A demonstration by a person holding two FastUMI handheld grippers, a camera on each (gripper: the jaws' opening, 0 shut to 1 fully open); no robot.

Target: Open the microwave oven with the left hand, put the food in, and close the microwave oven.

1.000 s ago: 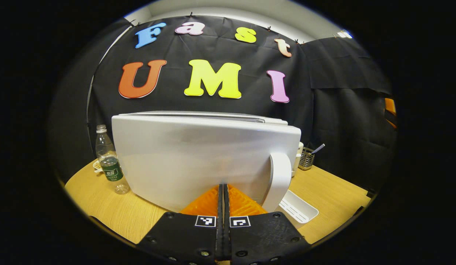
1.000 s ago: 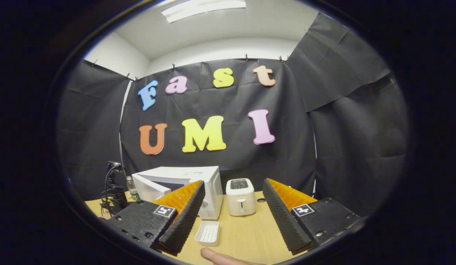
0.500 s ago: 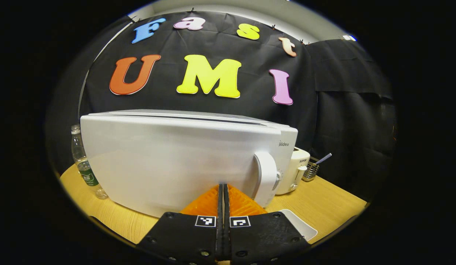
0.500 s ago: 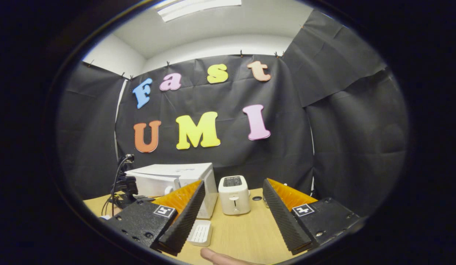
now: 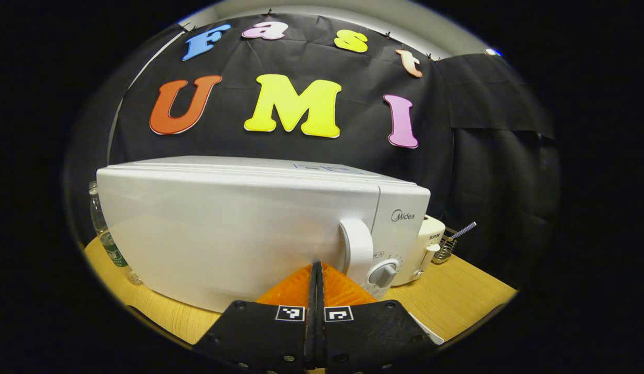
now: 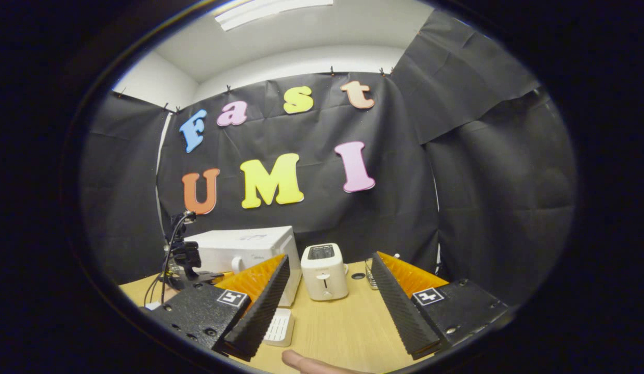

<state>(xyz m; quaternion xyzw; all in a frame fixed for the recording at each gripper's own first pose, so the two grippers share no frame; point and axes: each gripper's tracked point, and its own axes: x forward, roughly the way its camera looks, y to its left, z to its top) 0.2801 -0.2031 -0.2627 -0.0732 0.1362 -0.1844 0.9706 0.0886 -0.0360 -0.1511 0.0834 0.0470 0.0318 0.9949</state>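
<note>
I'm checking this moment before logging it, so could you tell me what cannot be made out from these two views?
- Inside the microwave: hidden in the left gripper view by its white door; whether food is in cannot be told.
- Water bottle: mostly hidden behind the microwave.
- White tray: partly covered in the right gripper view by a finger of the right gripper.
- Dial markings: too small.
</note>
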